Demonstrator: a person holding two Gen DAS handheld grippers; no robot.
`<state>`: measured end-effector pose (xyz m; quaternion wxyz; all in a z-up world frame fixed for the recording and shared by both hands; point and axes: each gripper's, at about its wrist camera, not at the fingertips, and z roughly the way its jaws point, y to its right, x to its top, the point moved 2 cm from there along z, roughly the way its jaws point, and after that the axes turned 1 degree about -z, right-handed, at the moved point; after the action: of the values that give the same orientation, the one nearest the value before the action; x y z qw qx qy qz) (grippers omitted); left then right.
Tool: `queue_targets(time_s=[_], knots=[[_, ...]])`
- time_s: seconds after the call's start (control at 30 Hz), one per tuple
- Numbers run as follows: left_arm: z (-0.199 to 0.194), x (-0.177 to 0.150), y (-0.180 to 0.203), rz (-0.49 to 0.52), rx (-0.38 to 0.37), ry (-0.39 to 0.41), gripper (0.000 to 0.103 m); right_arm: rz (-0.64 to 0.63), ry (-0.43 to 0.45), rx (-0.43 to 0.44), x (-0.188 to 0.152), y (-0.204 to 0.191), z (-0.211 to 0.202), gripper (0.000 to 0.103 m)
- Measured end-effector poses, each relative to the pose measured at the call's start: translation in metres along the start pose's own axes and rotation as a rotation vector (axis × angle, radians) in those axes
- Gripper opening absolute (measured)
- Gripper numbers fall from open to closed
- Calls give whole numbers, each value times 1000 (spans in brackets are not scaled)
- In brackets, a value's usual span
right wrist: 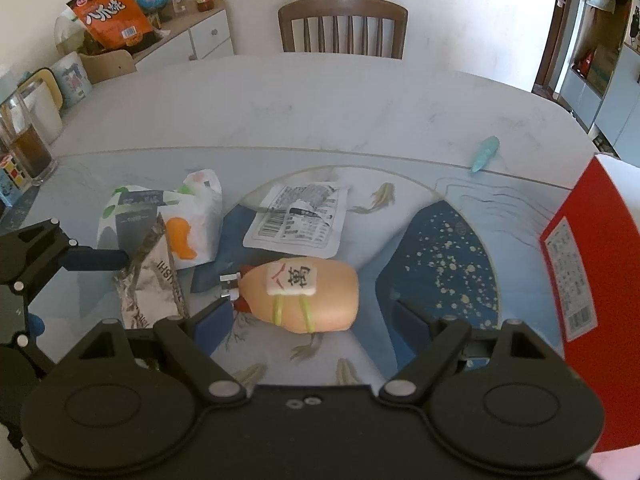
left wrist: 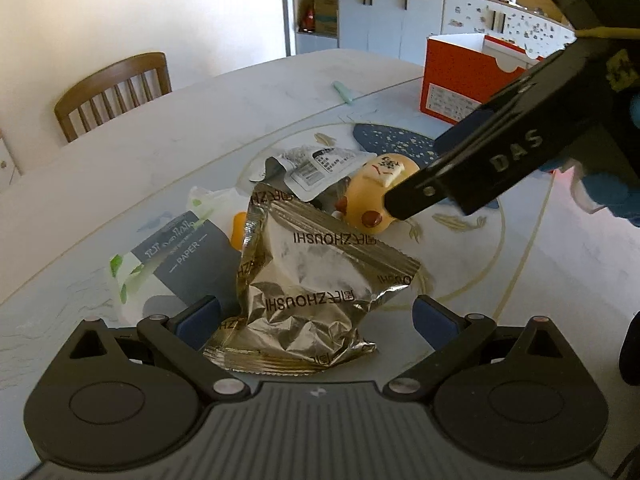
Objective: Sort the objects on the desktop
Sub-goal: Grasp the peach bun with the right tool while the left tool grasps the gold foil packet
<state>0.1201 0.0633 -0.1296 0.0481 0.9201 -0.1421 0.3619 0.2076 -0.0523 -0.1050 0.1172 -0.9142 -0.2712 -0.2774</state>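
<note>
Two claws spread wide, nothing gripped: left gripper straddled silver snack pouch near table edge, right gripper poised over peach squishy toy mid-mat, likely for boxing into red box at right.

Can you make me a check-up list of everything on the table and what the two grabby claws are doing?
Surface: pale table with a blue fish-print mat.
Job's things: silver snack packet; peach toy; white label pouch; tissue pack.
Clutter: mint pen; red box.
Grippers: left gripper open around the packet; right gripper open around the toy.
Cables: nothing seen.
Surroundings: wooden chair, cabinets.
</note>
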Motion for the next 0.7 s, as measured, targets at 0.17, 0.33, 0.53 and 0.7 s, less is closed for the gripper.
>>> queue_targets(time_s=[0.17, 0.33, 0.53, 0.7], knots=[[4, -2, -3, 3, -9, 3, 102, 15, -7, -3, 4, -6, 12, 87], [6, -2, -5, 0, -16, 4, 102, 11, -26, -12, 8, -10, 24, 87], [4, -2, -6, -3, -11, 15, 93, -3, -28, -17, 9, -15, 29, 85], [1, -3, -4, 7, 5, 19, 82, 2, -32, -17, 9, -14, 32, 83]])
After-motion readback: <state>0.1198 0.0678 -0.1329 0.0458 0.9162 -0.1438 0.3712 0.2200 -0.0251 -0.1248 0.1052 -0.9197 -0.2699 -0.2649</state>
